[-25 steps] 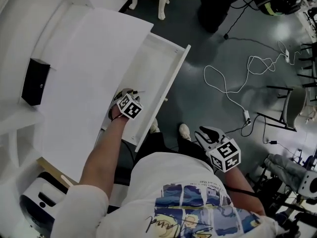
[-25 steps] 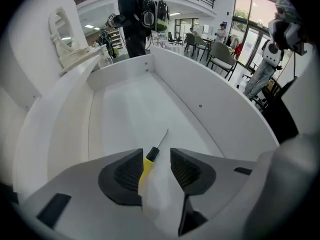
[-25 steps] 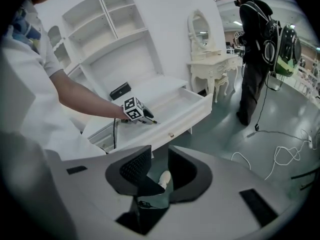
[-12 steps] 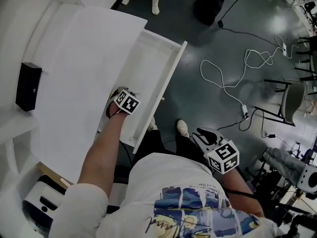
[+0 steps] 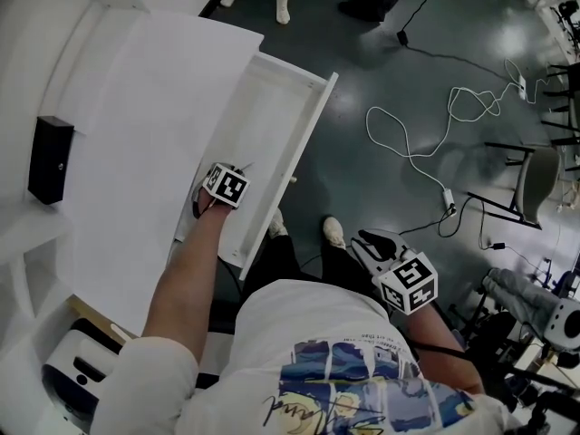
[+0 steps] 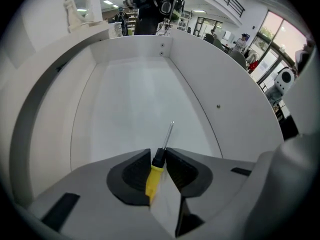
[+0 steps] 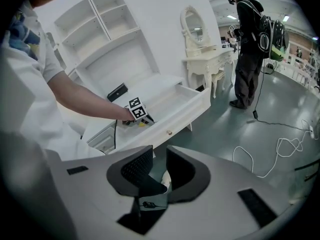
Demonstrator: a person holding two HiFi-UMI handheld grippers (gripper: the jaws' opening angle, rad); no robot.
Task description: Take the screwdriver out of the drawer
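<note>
now the lift: the left gripper (image 6: 159, 155) pinches the screwdriver (image 6: 153, 178) at the top of its yellow handle, so i'd raise it straight up out of the drawer (image 6: 131, 96), grip firm so the shaft doesn't swivel into the drawer's walls. its jaws have just been closing and press on the handle, inside the drawer. the right gripper (image 7: 159, 170), well outside the drawer, has been closing too, partly spread on nothing.
</note>
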